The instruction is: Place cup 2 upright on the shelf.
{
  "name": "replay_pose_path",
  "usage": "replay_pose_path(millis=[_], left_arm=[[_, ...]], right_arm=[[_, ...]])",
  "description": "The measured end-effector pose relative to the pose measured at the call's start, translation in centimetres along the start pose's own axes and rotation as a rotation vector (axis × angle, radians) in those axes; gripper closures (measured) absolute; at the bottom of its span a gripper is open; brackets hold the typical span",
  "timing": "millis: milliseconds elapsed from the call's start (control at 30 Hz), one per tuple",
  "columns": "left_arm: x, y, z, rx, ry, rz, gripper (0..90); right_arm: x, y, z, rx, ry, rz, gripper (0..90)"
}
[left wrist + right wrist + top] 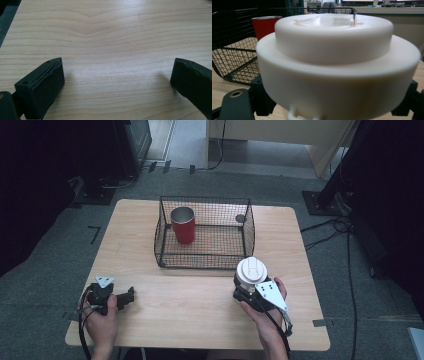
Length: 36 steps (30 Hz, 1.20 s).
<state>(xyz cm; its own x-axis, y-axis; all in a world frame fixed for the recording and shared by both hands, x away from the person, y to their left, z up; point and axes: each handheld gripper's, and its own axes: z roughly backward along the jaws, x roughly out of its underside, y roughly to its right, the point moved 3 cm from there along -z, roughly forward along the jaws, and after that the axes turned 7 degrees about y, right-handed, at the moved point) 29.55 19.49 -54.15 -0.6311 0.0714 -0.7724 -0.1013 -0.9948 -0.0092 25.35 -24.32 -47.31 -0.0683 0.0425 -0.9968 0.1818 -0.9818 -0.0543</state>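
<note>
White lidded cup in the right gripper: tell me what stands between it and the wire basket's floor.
The wire basket's near wall stands before the white lidded cup held by the right gripper; the red tumbler sits far left.

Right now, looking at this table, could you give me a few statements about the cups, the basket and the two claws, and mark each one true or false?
1. The red cup stands upright inside the wire basket. True.
2. The white lidded cup is also inside the basket. False: it is outside, by the basket's near right corner, in the right claw.
3. The left claw is open with nothing between its jaws. True.
4. The left claw rests inside the basket. False: it is over bare wooden table, near the front left.
5. The red cup has a lid. False: its top is open.
</note>
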Motion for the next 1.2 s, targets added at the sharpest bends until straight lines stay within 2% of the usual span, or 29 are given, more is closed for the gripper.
replay_pose_path(millis=[633, 1200], left_arm=[[0.0, 0.0, 0.0, 0.000, 0.000, 0.000, 0.0], [0.0, 0.0, 0.0, 0.000, 0.001, 0.002, 0.0]], right_arm=[[-1.2, -0.6, 0.3, -0.019, 0.056, -0.002, 16.1], [-4.5, -2.2, -0.2, -0.069, 0.136, 0.009, 16.2]])
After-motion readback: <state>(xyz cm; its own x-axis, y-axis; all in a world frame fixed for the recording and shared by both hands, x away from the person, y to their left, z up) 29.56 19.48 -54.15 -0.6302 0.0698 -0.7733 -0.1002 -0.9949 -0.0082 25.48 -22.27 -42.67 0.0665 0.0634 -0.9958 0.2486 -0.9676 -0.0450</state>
